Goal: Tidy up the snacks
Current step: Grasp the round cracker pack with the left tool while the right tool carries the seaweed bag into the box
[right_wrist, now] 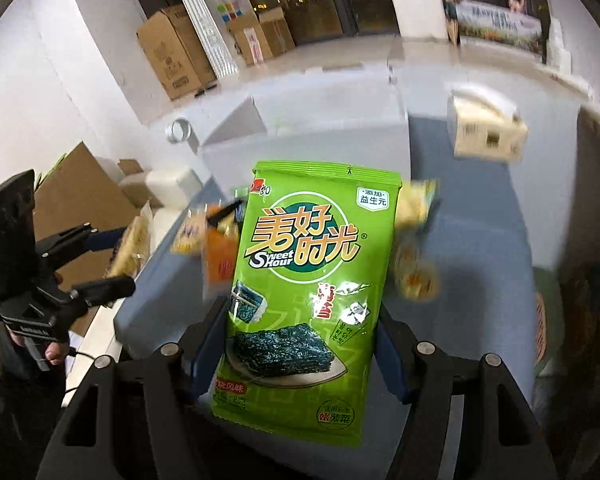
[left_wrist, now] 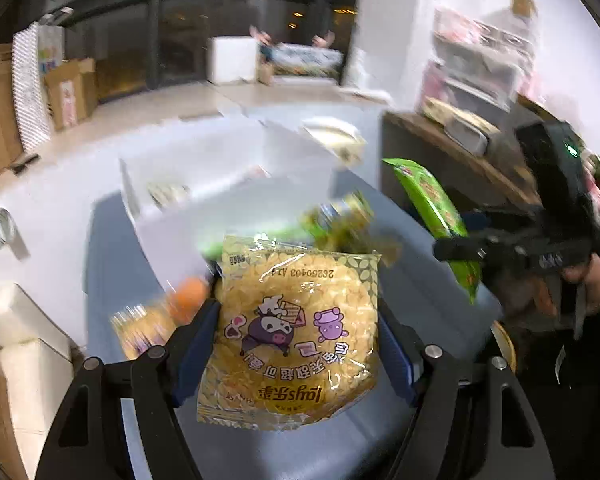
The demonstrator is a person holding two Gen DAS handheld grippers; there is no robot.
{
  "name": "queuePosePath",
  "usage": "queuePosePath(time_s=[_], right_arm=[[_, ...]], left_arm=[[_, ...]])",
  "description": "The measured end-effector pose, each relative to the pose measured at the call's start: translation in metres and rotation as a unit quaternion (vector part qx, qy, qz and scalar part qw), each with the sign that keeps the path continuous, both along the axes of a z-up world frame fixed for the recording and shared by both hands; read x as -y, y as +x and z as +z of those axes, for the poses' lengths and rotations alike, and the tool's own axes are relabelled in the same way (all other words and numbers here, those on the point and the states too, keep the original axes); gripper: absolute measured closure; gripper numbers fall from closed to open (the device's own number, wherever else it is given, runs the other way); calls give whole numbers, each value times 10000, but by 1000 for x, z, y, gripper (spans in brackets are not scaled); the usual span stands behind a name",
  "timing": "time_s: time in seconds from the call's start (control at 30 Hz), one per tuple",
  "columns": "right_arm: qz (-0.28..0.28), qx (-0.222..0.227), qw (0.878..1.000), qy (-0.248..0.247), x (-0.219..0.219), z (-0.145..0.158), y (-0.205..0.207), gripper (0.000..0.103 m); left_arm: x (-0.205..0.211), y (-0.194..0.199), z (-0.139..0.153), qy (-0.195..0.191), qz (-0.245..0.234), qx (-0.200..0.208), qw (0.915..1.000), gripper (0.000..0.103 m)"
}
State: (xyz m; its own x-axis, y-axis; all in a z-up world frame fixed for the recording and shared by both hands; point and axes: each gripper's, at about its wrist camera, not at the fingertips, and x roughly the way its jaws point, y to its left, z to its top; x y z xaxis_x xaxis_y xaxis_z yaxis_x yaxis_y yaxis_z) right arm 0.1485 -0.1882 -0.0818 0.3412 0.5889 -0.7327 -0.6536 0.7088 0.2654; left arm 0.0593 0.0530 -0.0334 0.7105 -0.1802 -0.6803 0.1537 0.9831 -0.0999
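Observation:
My left gripper (left_wrist: pixel 296 344) is shut on a yellow Lay's chip bag (left_wrist: pixel 296 320), held upside down above the grey-blue table (left_wrist: pixel 112 264). My right gripper (right_wrist: pixel 300 344) is shut on a green Sweet Hour seaweed bag (right_wrist: pixel 304 280), held upright above the same table (right_wrist: pixel 480 240). The seaweed bag also shows in the left wrist view (left_wrist: pixel 436 208), held by the right gripper (left_wrist: pixel 456 248) at the right. The left gripper shows in the right wrist view (right_wrist: pixel 100 260) at the left with the chip bag (right_wrist: pixel 132 248). More snack packs (left_wrist: pixel 340 224) lie blurred on the table, with others (right_wrist: pixel 412 240) behind the seaweed bag.
A white open box (left_wrist: pixel 228 184) stands at the table's back. A white carton (right_wrist: pixel 484 128) sits at the far right of the table. A tape roll (left_wrist: pixel 0 228) lies on the floor. Cardboard boxes (right_wrist: pixel 172 56) stand by the wall. A wooden shelf (left_wrist: pixel 452 148) with goods is at right.

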Motion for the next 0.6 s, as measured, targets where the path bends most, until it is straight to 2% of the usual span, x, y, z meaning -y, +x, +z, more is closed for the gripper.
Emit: queuePosePath(time_s=[0.2, 0.33, 0.5, 0.6], right_arm=[[4, 482, 9987, 168, -37, 40, 54, 32], [-120, 563, 9983, 61, -75, 55, 111, 32], [-329, 602, 9971, -328, -125, 56, 170, 32], [-400, 429, 9971, -477, -142, 45, 197, 32]], left_arm=[[-43, 84, 33, 26, 842, 258, 9961, 24], [-72, 145, 42, -272, 1151, 221, 9927, 24], [-93, 203, 28, -135, 1565, -18, 9876, 24], [-96, 225, 4, -150, 1578, -305, 9869, 23]])
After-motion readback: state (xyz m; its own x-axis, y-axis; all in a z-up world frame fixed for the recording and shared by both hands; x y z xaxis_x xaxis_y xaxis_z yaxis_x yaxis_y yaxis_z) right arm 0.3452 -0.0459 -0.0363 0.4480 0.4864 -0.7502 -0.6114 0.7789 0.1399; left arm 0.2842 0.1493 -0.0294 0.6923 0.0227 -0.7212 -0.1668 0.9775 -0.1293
